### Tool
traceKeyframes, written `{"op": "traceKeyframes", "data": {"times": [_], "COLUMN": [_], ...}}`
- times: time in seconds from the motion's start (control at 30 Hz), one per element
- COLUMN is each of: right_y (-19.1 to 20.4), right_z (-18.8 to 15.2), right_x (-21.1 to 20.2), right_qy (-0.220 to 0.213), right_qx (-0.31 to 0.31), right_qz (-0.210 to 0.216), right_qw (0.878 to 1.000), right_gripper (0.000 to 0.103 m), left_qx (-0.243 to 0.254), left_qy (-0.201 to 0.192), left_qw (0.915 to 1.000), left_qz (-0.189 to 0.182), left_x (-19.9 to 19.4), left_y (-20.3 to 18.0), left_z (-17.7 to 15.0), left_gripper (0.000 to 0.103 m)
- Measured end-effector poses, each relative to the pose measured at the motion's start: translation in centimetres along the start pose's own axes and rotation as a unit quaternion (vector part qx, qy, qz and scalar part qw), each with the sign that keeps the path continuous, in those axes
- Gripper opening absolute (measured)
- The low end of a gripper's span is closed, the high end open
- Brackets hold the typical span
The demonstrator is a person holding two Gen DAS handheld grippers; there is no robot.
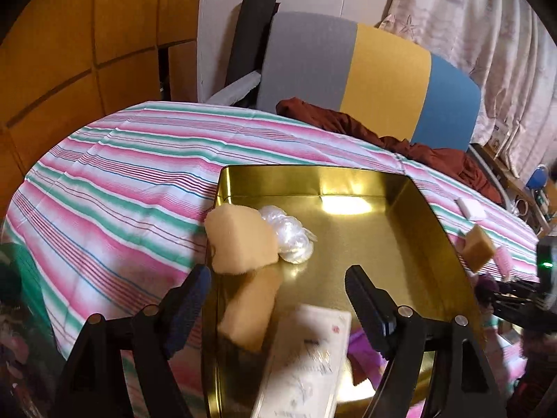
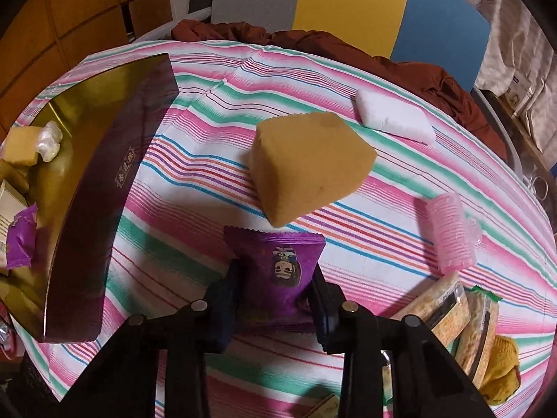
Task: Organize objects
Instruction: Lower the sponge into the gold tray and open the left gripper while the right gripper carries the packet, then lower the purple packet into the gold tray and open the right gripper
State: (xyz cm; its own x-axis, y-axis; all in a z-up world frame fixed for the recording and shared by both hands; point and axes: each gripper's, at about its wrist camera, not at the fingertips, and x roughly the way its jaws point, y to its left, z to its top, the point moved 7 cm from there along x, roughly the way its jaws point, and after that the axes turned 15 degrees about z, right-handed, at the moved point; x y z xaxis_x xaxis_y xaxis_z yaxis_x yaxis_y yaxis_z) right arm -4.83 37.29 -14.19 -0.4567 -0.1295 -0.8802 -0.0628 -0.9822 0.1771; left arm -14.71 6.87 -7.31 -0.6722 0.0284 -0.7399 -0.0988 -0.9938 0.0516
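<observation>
A gold tin box (image 1: pixel 400 209) lies on the striped cloth; its purple outer wall shows in the right wrist view (image 2: pixel 115 188). Inside it lie a tan sponge (image 1: pixel 240 240), a clear plastic wad (image 1: pixel 292 237), a white packet (image 1: pixel 310 358) and a purple snack packet (image 2: pixel 21 240). My left gripper (image 1: pixel 278 285) is open and empty over the tin's near end. My right gripper (image 2: pixel 275 289) is shut on a purple snack packet (image 2: pixel 282 271) above the cloth, right of the tin. A tan sponge block (image 2: pixel 306 163) lies just beyond it.
On the cloth lie a white sponge pad (image 2: pixel 393 116), a pink hair roller (image 2: pixel 449 233), cracker packs (image 2: pixel 463 317) and a yellow knit item (image 2: pixel 501 376). A dark red cloth (image 1: pixel 417 139) and a grey, yellow and blue chair back (image 1: pixel 376 69) stand at the far edge.
</observation>
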Motion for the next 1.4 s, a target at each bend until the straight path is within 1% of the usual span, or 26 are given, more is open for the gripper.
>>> {"op": "traceKeyframes", "data": {"times": [0.1, 0.27, 0.37, 0.47, 0.5, 0.6, 0.67, 0.73, 0.83, 0.9, 1.0, 1.03, 1.07, 1.1, 1.13, 1.3, 1.4], "right_y": [0.5, 3.1, 6.0, 10.6, 12.6, 17.2, 19.5, 21.2, 22.4, 22.8, 23.3, 23.2, 23.1, 23.1, 23.1, 23.0, 22.0], "right_z": [-0.3, 0.1, 1.7, 3.7, 4.5, 6.2, 6.9, 7.9, 8.8, 9.2, 9.4, 9.4, 9.1, 9.1, 9.0, 9.2, 9.0], "right_x": [-0.7, -3.7, -5.3, -6.0, -6.0, -4.6, -3.0, -0.3, 3.4, 5.0, 7.1, 7.6, 7.8, 8.0, 7.9, 5.8, 3.4], "right_qy": [-0.005, -0.035, -0.052, -0.061, -0.061, -0.047, -0.03, -0.004, 0.028, 0.043, 0.061, 0.064, 0.066, 0.067, 0.065, 0.027, -0.009], "right_qx": [0.007, -0.005, -0.022, -0.055, -0.068, -0.101, -0.118, -0.119, -0.104, -0.091, -0.088, -0.085, -0.08, -0.072, -0.066, -0.063, -0.06], "right_qz": [0.01, 0.032, 0.065, 0.102, 0.12, 0.151, 0.156, 0.153, 0.145, 0.147, 0.13, 0.132, 0.138, 0.144, 0.149, 0.16, 0.152], "right_qw": [1.0, 0.999, 0.996, 0.991, 0.989, 0.982, 0.98, 0.981, 0.984, 0.984, 0.986, 0.986, 0.985, 0.985, 0.985, 0.985, 0.987], "right_gripper": [0.034, 0.034, 0.034, 0.035, 0.035, 0.035, 0.035, 0.035, 0.035, 0.035, 0.036, 0.037, 0.039, 0.048, 0.051, 0.051, 0.052], "left_qx": [-0.006, -0.014, -0.016, -0.015, -0.015, -0.02, -0.024, -0.026, -0.034, -0.04, -0.047, -0.05, -0.053, -0.056, -0.057, -0.058, -0.052], "left_qy": [-0.007, -0.019, -0.023, -0.026, -0.025, -0.022, -0.021, -0.023, -0.021, -0.017, -0.01, -0.009, -0.006, -0.005, -0.004, -0.003, -0.008], "left_qw": [0.9999, 0.9996, 0.9994, 0.9994, 0.9994, 0.9994, 0.9993, 0.9992, 0.9991, 0.9989, 0.9988, 0.9987, 0.9985, 0.9984, 0.9983, 0.9983, 0.9986], "left_qz": [-0.009, -0.018, -0.02, -0.02, -0.019, -0.019, -0.019, -0.018, -0.017, -0.015, -0.008, -0.008, -0.006, -0.005, -0.004, -0.003, 0.0], "left_x": [-1.5, -3.5, -4.3, -5.0, -5.2, -5.5, -5.8, -6.0, -6.1, -6.0, -5.7, -5.6, -5.5, -5.4, -5.3, -5.2, -5.5], "left_y": [0.2, 0.6, 0.7, 1.1, 1.2, 1.7, 2.2, 2.5, 3.4, 3.9, 4.7, 4.9, 5.0, 5.2, 5.2, 5.0, 4.7], "left_z": [-0.7, -1.8, -2.6, -3.4, -3.7, -4.5, -4.9, -5.0, -5.3, -5.6, -6.0, -6.1, -6.1, -6.2, -6.2, -6.2, -6.2], "left_gripper": [0.081, 0.081, 0.081, 0.081, 0.081, 0.081, 0.081, 0.081, 0.081, 0.081, 0.082, 0.082, 0.082, 0.082, 0.082, 0.082, 0.082]}}
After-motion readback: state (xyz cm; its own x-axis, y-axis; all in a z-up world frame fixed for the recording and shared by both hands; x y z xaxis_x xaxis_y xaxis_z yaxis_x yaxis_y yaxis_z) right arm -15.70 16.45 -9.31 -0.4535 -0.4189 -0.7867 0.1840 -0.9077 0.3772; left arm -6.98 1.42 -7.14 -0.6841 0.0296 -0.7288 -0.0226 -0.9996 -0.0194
